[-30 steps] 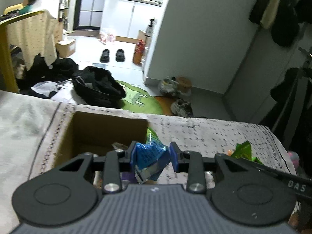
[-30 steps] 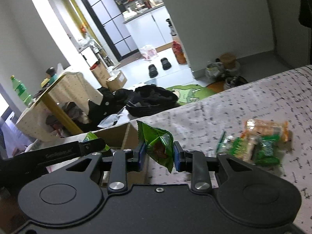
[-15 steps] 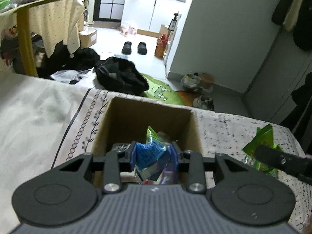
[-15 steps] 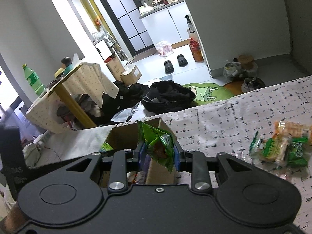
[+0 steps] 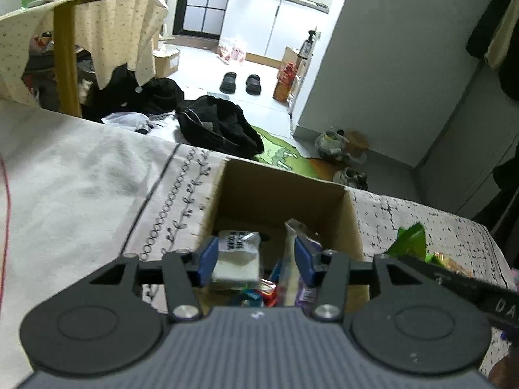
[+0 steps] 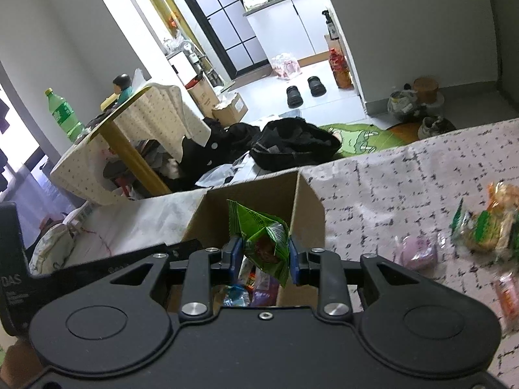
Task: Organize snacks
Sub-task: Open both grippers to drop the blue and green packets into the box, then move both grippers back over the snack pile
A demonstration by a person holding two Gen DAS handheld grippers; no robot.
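An open cardboard box stands on the cloth-covered table and holds several snack packets, among them a white one. My left gripper is open and empty, right above the box opening. My right gripper is shut on a green snack packet and holds it over the same box. The green packet's tip also shows at the right of the left wrist view. Loose snacks lie on the table to the right of the box.
A purple packet and an orange packet lie near the right edge. The table's far edge runs just behind the box; beyond it are black bags on the floor and a draped side table.
My left gripper moved over the box and opened; the blue packet it held is gone from its fingers. My right gripper carried the green packet left, over the box.
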